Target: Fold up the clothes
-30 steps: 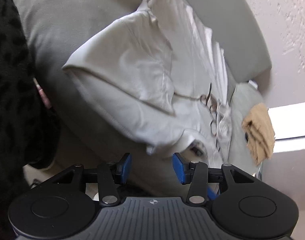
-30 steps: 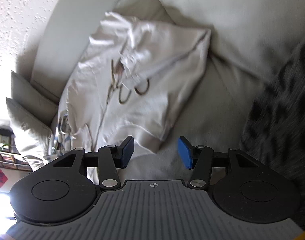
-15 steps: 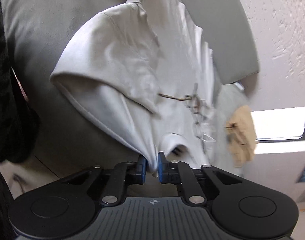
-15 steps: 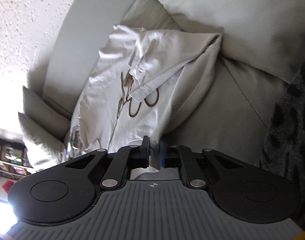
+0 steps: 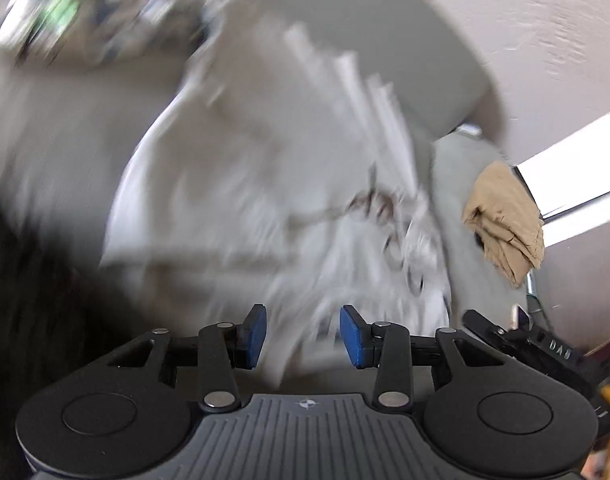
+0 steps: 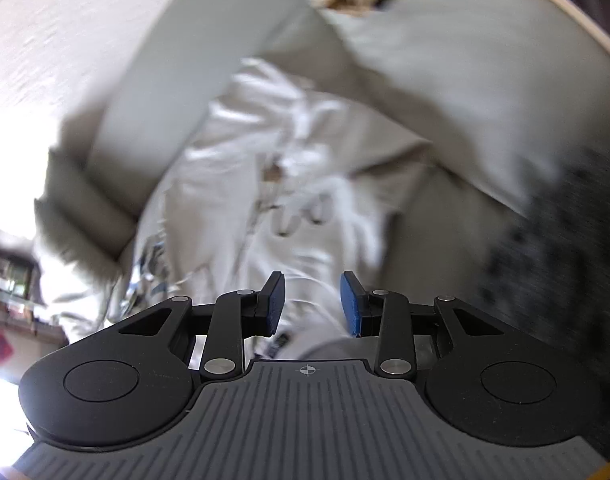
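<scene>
White T-shirt [image 5: 241, 208] cloth sat loose between my left gripper [image 5: 303, 336] and right gripper [image 6: 312, 303], both just spread apart, so I needed a deeper pinch.

Home living room: grey upholstered sofa [image 6: 445, 52] with cushion [image 6: 85, 216], textured plaster wall [image 5: 525, 32], window [image 5: 573, 176], cluttered shelves [image 6: 9, 280].

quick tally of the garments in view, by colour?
White/pale garment, printed, lying on the grey sofa: 1, the white top
Tan garment, bunched on the sofa arm: 1, the tan cloth
Total: 2

Both views are blurred; other fabric at the picture edges is too smeared to count.
</scene>
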The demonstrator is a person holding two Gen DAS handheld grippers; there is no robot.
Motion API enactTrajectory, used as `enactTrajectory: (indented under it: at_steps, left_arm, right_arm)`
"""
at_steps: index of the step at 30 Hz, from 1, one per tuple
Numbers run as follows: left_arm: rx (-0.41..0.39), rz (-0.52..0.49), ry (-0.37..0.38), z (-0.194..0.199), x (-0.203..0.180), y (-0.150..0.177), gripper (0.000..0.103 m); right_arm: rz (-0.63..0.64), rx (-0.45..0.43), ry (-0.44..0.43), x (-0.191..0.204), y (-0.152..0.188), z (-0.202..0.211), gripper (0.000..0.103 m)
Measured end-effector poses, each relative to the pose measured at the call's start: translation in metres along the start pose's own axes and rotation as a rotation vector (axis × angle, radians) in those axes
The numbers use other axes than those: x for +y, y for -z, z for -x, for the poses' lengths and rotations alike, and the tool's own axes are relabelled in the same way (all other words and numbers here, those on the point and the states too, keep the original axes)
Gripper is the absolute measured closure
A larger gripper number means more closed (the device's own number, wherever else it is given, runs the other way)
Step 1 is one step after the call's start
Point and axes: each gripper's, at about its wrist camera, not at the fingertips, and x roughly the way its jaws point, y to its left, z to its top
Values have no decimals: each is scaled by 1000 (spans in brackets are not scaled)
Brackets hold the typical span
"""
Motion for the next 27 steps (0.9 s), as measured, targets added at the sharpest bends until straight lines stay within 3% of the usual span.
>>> enactTrajectory:
  at_steps: [1, 3, 5, 6, 7, 9, 12, 13, 15, 16, 20, 23, 27]
  left_arm:
    - [11, -17, -25, -11, -3, 1, 70]
    - [70, -24, -61, -31, -2, 4, 72]
    - [236, 18, -128, -50, 10, 12, 73]
    - [309, 41, -146, -55, 17, 17, 75]
    - [356, 63, -139, -54, 24, 22, 76]
    - [359, 71, -96, -38, 30, 22, 76]
    - [230, 44, -25, 5, 26, -3, 74]
    - [165, 31, -8, 21, 22, -16, 70]
    - [21, 8, 1, 51, 14, -40, 64]
    - [-50, -3, 4, 66, 10, -52, 63]
    - [-280, -57, -89, 92, -2, -90, 55]
    - [-346, -74, -146, 82, -6, -119, 55]
    - [-364, 4, -204, 59, 12, -158, 55]
  right_arm:
    - [17, 4, -14, 3, -1, -11, 67]
    - [46, 15, -39, 9, -3, -33, 81]
    - [50, 51, 22, 6, 0, -52, 81]
    - [35, 69, 46, 0, 1, -55, 88]
    - [16, 86, 68, -7, 3, -56, 100]
    - [-3, 115, 94, -13, 3, -52, 96]
    - [29, 123, 73, 0, -5, -27, 86]
    - [63, 104, 49, 12, -11, -17, 84]
    - [129, 66, 0, 36, -22, 3, 68]
    - [162, 47, -24, 48, -27, 12, 65]
    - [307, -59, -113, 105, -53, 41, 58]
    - [392, -118, -119, 140, -75, 42, 55]
    - [438, -142, -51, 169, -103, 21, 55]
